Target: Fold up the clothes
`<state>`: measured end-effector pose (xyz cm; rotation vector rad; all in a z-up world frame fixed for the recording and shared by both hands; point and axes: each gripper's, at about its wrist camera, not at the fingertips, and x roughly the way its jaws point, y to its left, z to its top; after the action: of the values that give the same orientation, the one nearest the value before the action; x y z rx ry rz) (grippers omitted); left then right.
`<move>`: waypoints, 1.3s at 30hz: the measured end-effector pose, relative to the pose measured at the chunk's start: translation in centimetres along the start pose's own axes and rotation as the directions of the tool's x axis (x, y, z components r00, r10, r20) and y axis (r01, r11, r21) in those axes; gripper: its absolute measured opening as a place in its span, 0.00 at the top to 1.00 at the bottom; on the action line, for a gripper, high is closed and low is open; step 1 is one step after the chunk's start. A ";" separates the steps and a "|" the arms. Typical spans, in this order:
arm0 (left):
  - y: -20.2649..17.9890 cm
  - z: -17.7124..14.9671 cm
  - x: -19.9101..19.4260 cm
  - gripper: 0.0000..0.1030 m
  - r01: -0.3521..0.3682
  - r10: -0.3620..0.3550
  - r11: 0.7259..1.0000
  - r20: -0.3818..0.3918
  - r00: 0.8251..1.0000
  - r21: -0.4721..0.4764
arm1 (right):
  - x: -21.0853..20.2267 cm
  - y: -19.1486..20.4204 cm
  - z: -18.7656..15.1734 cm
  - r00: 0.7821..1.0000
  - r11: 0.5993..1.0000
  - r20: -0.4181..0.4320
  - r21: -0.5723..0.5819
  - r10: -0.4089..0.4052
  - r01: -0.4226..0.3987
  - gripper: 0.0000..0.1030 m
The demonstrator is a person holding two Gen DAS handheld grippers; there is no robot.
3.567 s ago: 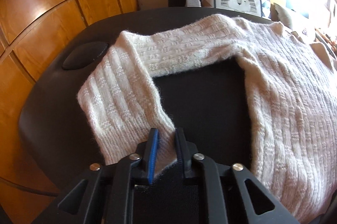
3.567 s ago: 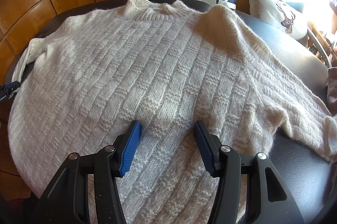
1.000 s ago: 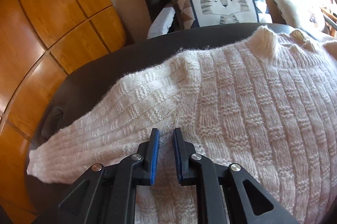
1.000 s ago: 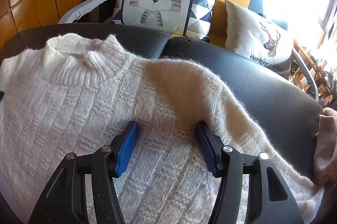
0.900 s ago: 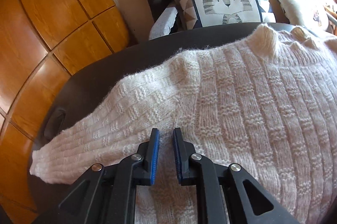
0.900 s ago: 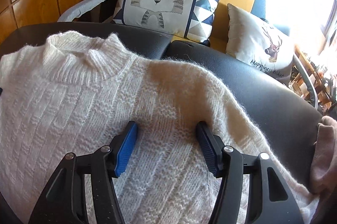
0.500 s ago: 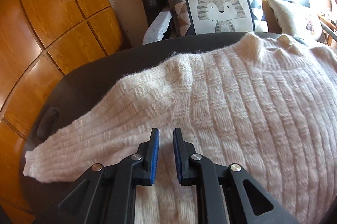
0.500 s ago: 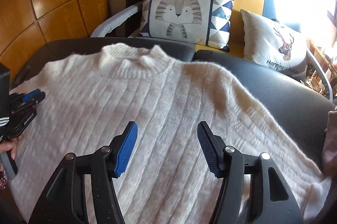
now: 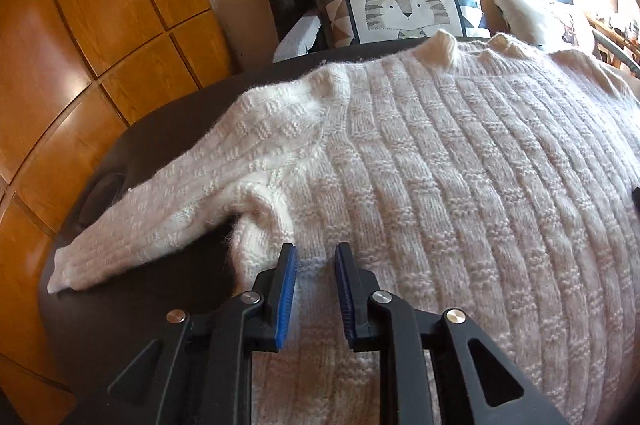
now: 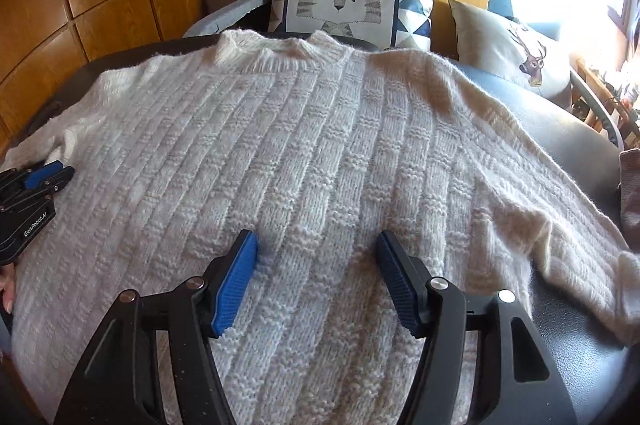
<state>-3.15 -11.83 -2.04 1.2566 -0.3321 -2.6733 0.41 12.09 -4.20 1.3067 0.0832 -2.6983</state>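
A cream ribbed knit sweater (image 9: 460,165) lies flat, collar away from me, on a black padded surface (image 9: 120,305). Its left sleeve (image 9: 160,209) stretches out to the left, with a small bunched fold at the armpit. My left gripper (image 9: 316,249) hovers over the sweater's left side just below that armpit; its jaws are opening, with only flat knit beneath the gap. The right wrist view shows the sweater (image 10: 320,129) with its right sleeve (image 10: 560,225) running off to the right. My right gripper (image 10: 317,239) stands open above the middle of the body. The left gripper (image 10: 44,173) shows at that view's left edge.
Behind the surface stands an armchair with a tiger cushion (image 10: 340,1) and a deer cushion (image 10: 516,53). Wooden wall panels (image 9: 80,45) run along the left. A pinkish garment (image 10: 632,193) lies at the right edge. A fingertip shows at the lower left of the right wrist view.
Both grippers have drawn back from the collar end toward the near side, so more of the sweater shows. The left jaws have widened from a narrow gap.
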 end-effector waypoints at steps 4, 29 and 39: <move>-0.5 -0.1 0.2 0.81 -0.026 0.026 1.000 0.007 1.000 0.008 | -0.1 -0.2 -0.1 1.000 1.000 0.012 0.012 0.013 -0.014 0.36; -0.6 -0.3 -0.1 0.80 -0.027 0.027 1.000 0.014 1.000 0.010 | -0.9 -0.4 -0.9 0.999 0.999 0.009 0.007 -0.036 0.036 0.32; -1.6 2.4 -2.0 0.81 0.039 -0.043 0.997 0.056 0.998 0.069 | -2.5 -1.4 2.7 0.998 0.998 0.051 0.058 0.021 -0.024 0.31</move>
<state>-3.80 -9.50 0.48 1.2193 -0.4126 -2.7587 -0.38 13.46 -0.57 1.2468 -0.0167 -2.7317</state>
